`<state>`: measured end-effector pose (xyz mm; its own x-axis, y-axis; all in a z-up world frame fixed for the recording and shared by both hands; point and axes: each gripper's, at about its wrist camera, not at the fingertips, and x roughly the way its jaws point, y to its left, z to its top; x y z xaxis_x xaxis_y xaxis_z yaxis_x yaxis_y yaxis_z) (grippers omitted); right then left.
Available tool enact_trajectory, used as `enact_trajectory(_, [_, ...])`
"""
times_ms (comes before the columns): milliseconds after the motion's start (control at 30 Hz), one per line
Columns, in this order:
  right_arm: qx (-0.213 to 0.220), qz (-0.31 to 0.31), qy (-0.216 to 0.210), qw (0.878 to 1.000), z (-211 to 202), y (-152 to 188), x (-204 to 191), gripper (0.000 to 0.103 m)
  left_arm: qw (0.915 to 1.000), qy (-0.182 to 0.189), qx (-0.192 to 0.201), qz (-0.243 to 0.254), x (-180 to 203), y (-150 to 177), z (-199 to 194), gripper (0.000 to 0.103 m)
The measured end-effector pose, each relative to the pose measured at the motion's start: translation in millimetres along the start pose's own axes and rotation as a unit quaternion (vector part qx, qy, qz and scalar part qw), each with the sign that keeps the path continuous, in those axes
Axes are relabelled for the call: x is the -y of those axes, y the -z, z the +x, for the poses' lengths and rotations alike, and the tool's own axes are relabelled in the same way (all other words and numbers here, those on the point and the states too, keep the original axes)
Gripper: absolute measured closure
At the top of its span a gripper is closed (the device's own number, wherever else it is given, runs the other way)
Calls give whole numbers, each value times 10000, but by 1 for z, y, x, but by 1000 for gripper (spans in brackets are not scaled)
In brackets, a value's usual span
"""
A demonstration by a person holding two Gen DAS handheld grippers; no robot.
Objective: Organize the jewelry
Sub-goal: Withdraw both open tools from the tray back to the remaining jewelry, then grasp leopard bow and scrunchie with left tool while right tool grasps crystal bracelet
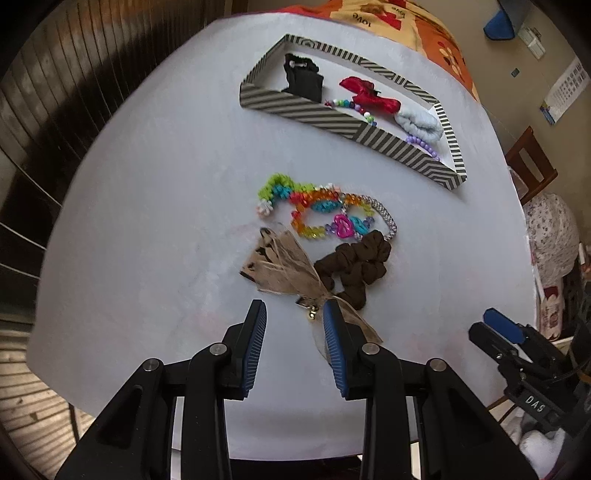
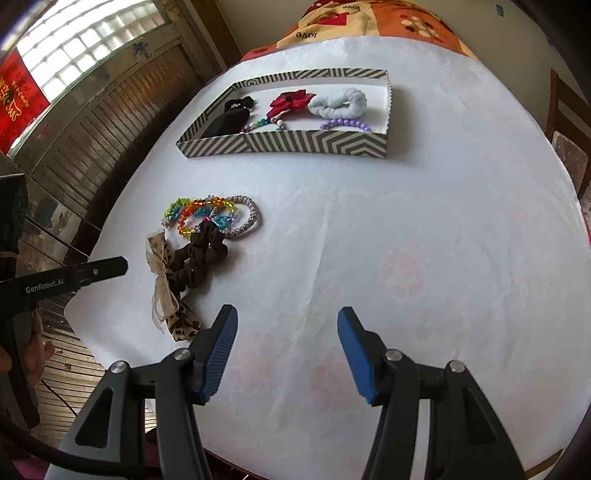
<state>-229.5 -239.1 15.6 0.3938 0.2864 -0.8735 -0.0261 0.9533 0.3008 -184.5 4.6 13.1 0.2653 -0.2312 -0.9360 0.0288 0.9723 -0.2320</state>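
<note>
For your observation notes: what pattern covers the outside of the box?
Grey and white chevron stripes on the box, clearest in the right wrist view.

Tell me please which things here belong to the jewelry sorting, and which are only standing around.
Belong to the job:
- striped box, already holding pieces
- colorful bead bracelets on the table
- silver bracelet
- brown scrunchie
- leopard bow clip
- left claw, open beside the bow
- right claw, open

Only standing around:
- wooden chair
- patterned blanket
- wall calendar
</note>
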Motion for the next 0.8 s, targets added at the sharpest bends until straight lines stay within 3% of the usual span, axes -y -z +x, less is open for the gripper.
enact_trajectory(267, [-136,-132,-37,9998,9,-5,-6,44,9993,205,-215,-212,9,-4,24,78])
enact_trajectory(500, [-213,-122,-24,9997,11,-6,-2,44,9997,-211,-104,-64,22,-7,38,78])
enact_trajectory(800, [-219,-59,-66,9997,13,-13,-1,43,9988,-453,-169,-72,25,-13,60,78])
